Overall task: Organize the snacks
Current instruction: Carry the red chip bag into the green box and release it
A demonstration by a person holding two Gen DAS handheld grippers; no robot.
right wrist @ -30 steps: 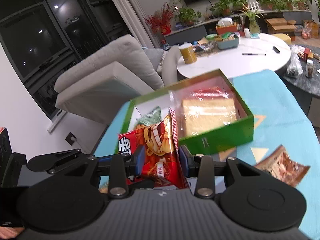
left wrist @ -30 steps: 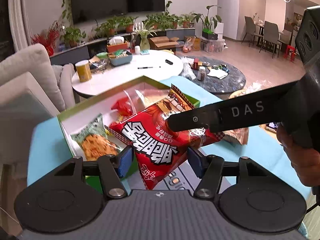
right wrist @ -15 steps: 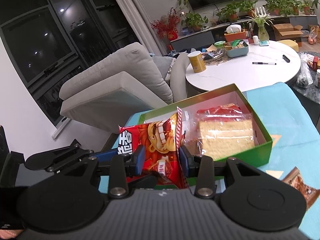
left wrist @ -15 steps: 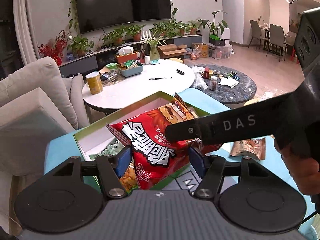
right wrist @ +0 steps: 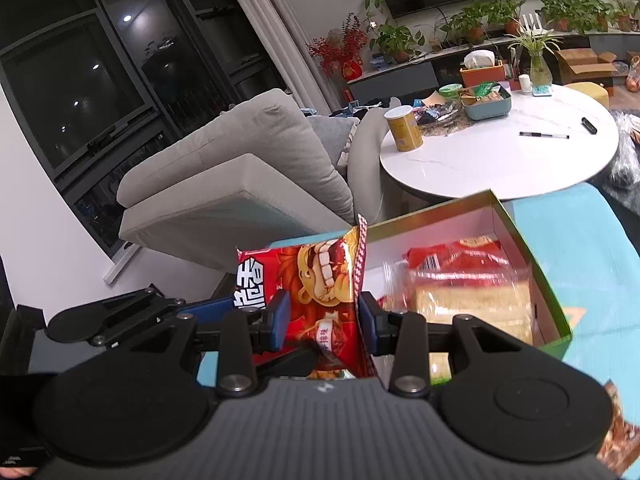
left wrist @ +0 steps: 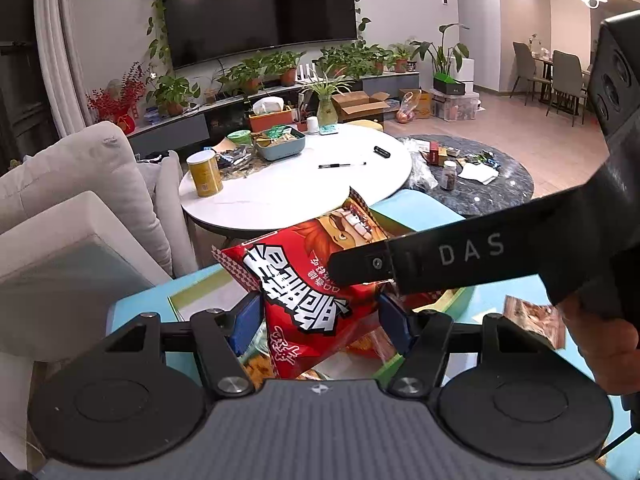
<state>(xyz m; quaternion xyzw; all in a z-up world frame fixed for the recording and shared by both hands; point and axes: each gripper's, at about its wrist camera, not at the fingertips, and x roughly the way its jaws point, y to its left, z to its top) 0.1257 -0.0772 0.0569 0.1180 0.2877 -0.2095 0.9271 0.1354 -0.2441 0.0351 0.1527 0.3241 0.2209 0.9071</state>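
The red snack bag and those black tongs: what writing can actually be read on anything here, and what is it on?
"DAS": pale letters on the black arm of the right tongs, seen in the left wrist view.
Red snack bag: big white Chinese characters, upside down here; I cannot read them reliably.
Yellow can on the round white table: print too small.
Brown snack packet: blurred.

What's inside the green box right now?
The green box holds a clear-wrapped cake over a red packet. The held red snack bag hides its near left part.
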